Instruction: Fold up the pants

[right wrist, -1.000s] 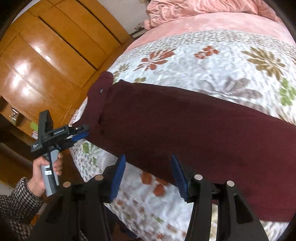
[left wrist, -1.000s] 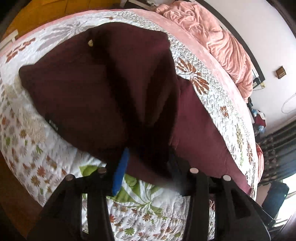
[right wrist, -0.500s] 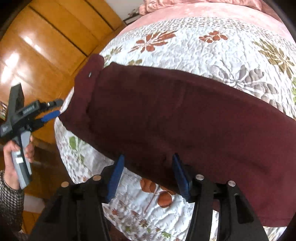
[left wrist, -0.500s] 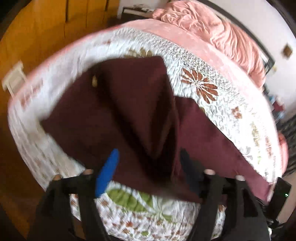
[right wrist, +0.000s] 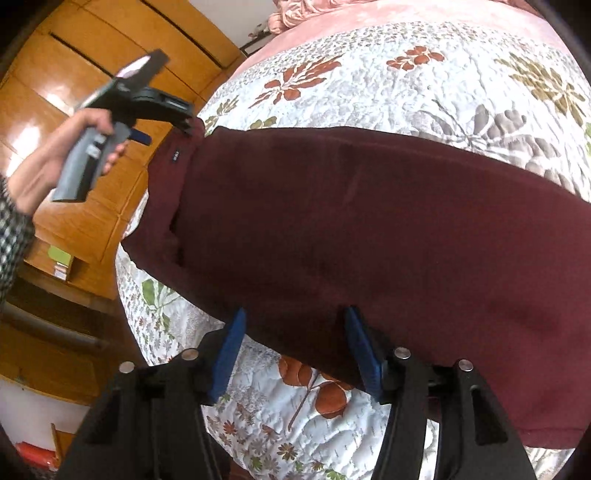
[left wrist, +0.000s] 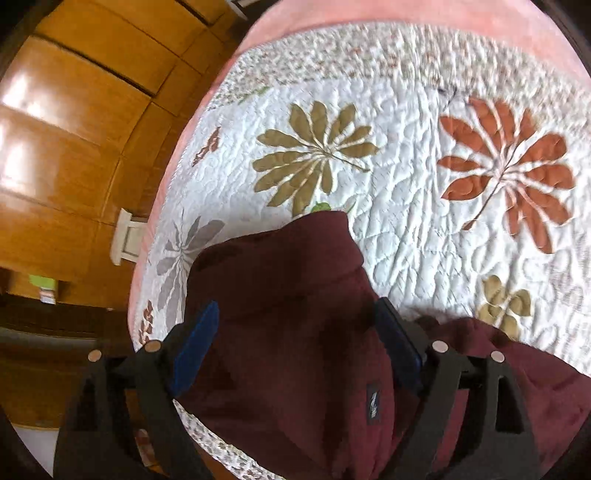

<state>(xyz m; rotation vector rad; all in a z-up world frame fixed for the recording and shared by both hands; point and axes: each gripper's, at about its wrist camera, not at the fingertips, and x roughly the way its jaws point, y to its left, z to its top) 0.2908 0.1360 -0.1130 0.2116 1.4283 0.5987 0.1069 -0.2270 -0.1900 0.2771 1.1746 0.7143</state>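
1. Maroon pants [right wrist: 369, 229] lie in a long band across the flowered quilt [right wrist: 369, 81] on the bed, running along its near edge from the left corner away to the right.
2. Nearest in the right wrist view, the right gripper [right wrist: 297, 349] hangs over that near edge of the pants. Its blue pads [right wrist: 229, 350] stand about half apart, with the hem of the cloth lying between them; neither pad visibly presses on it.
3. At the left corner of the bed, one end of the pants with a small dark label [right wrist: 175, 156] reaches almost to the edge of the quilt.
4. The left gripper [left wrist: 297, 354] is over this end, held in a hand [right wrist: 55, 162] with a checked sleeve [right wrist: 13, 236]. Its jaws have just been opening and now stand wide. A raised fold of the pants sits between the pads, but they do not clamp it.
5. Beyond the pants, the quilt is bare up to a pink blanket [right wrist: 369, 18] at the far edge.
6. Wooden cupboard doors [right wrist: 74, 74] stand past the left side of the bed.
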